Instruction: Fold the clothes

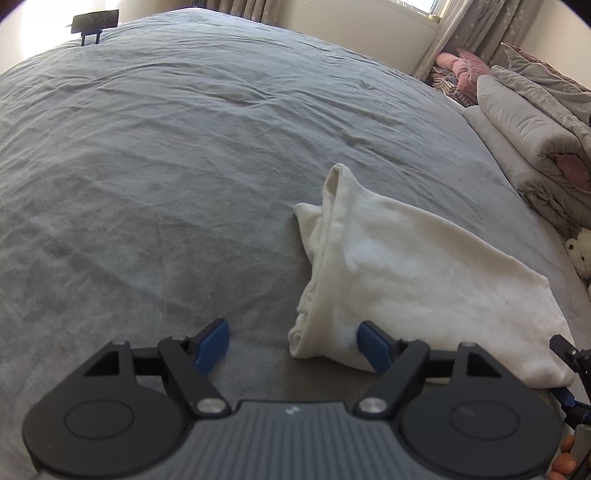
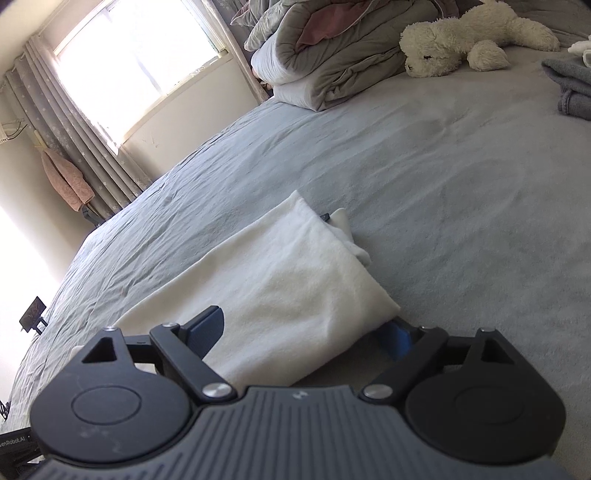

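Note:
A white garment (image 1: 406,269), folded into a thick rectangle, lies on the grey bed sheet (image 1: 184,166). My left gripper (image 1: 293,343) is open at its near left corner, and its right blue fingertip (image 1: 371,341) touches the cloth's folded edge. The left fingertip (image 1: 214,341) is over bare sheet. In the right wrist view the same garment (image 2: 295,273) has its near end between the wide-apart fingers of my right gripper (image 2: 301,332), which is open. Part of the right gripper's black frame (image 1: 570,360) shows at the garment's right corner in the left wrist view.
Folded grey duvets (image 2: 332,55) and a white plush toy (image 2: 461,37) sit at the head of the bed. Folded grey clothes (image 2: 572,85) lie at the far right. A phone on a stand (image 1: 96,22) stands at the bed's far edge. Curtains (image 2: 85,147) frame a window.

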`<state>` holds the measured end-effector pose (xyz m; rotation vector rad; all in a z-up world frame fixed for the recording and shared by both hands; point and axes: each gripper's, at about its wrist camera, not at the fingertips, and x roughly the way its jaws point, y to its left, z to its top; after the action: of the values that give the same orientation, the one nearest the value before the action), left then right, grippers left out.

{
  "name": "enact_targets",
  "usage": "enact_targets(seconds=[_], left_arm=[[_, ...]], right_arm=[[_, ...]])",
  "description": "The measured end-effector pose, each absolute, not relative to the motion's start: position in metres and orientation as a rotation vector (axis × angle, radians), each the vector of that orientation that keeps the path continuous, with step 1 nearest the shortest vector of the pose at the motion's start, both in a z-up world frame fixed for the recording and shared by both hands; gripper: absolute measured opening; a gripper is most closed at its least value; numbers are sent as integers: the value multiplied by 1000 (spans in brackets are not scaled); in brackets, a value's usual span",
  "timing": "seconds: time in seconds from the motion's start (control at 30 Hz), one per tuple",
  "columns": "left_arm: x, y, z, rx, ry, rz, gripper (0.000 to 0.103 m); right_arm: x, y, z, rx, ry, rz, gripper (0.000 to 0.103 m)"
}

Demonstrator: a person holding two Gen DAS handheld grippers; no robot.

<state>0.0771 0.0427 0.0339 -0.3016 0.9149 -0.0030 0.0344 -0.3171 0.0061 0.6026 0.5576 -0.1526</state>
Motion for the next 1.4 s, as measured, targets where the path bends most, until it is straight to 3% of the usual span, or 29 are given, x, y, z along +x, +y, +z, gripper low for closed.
enact_targets(seconds=[0.27,0.7,0.93,1.3,1.4], left_arm=[[78,42,34,-305,916,1,79],[78,44,34,-303,915,0,79],[78,44,33,-305,917,0,79],[78,44,33,-305,916,-1,79],[78,43,32,-301,914,1,79]], right_arm=[[30,-328,5,671,528,-197,50],[33,-339,2,737,506,-183,51],[29,-338,8,720,483,-197,37],[30,-338,7,732,487,-217,39],[28,-335,14,711,450,-212,36]])
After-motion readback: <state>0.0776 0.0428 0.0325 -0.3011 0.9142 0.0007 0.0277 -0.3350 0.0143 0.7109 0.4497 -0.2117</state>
